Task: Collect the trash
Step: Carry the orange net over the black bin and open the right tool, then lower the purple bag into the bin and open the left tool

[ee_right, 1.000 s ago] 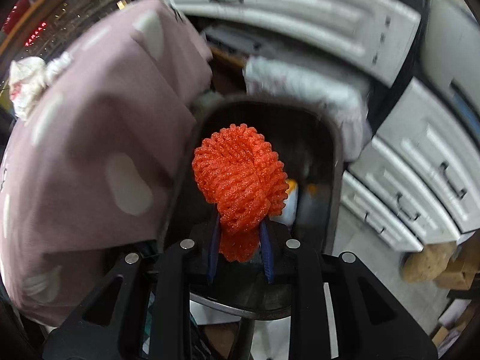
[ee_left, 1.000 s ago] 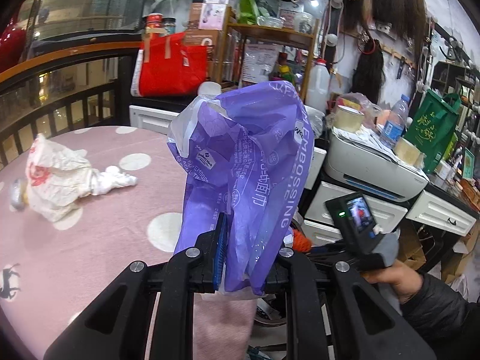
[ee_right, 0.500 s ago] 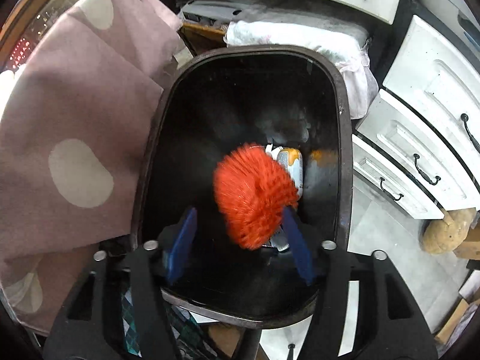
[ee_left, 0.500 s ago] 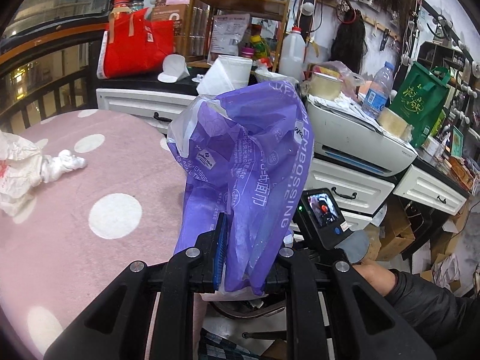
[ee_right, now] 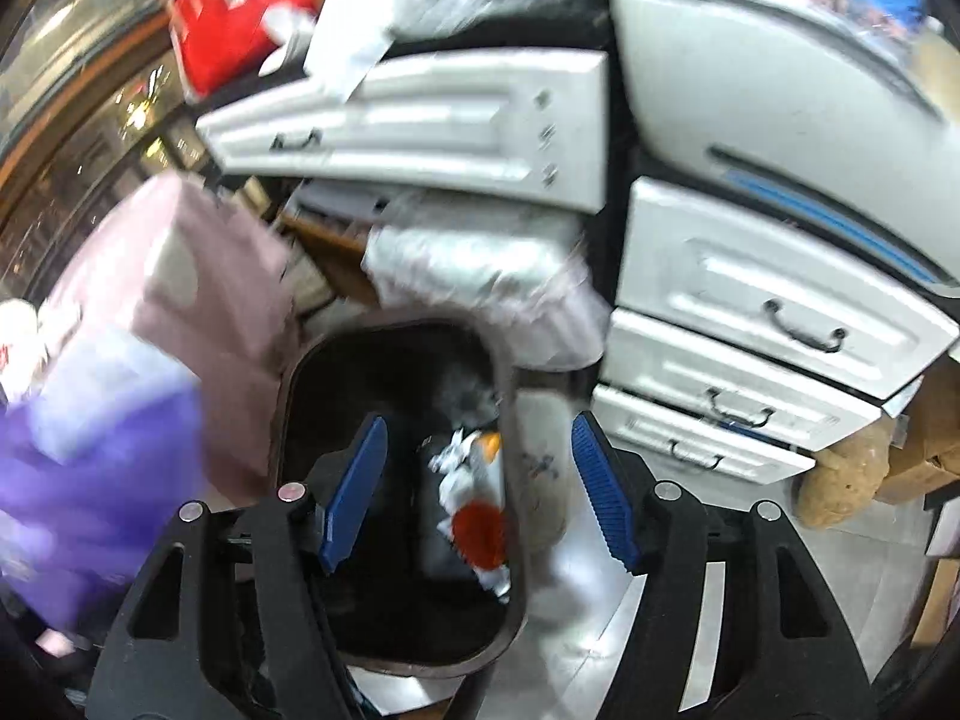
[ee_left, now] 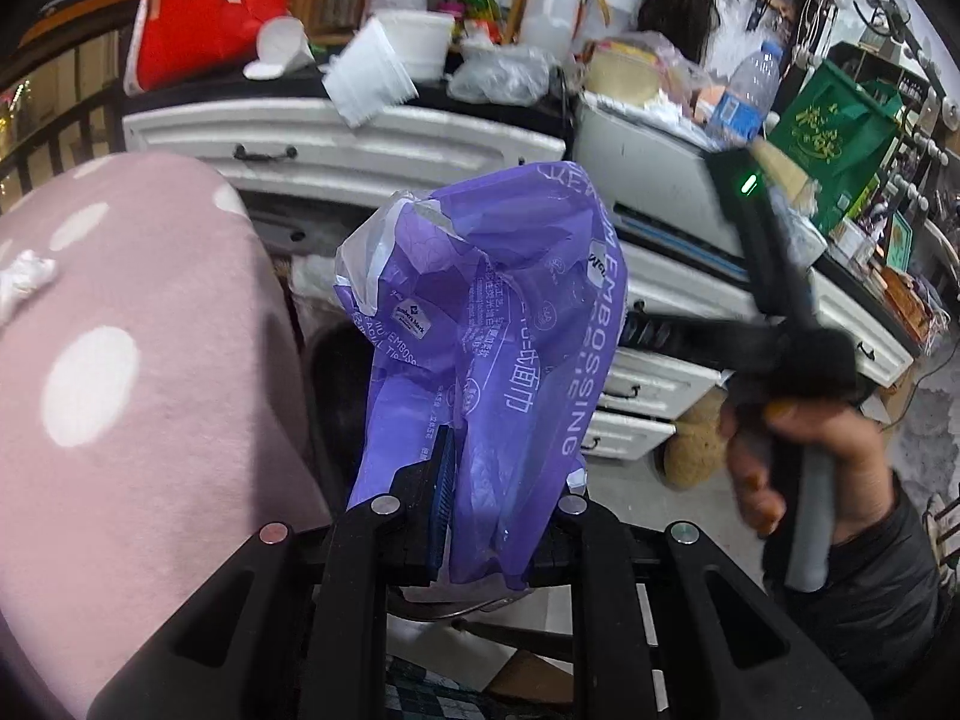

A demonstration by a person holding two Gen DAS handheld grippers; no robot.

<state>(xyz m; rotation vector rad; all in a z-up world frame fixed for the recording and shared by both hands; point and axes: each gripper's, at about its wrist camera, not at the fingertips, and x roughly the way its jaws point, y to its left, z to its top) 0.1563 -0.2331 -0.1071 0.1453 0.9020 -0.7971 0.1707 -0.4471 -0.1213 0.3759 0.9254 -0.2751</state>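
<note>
Dropped since a moment ago: orange foam fruit net (ee_right: 479, 534), now lying inside dark oval trash bin (ee_right: 516, 588) below right gripper (ee_right: 480, 492), jaws just spread, nothing between. Left wrist view: left gripper (ee_left: 480, 510) pinching crumpled purple plastic tissue wrapper (ee_left: 498, 324), beside pink polka-dot tablecloth (ee_left: 150, 372).

Cluttered small shop, white drawer counter (ee_left: 372, 138), stacked cups (ee_left: 369, 81), hanging goods (ee_left: 678, 6)
</note>
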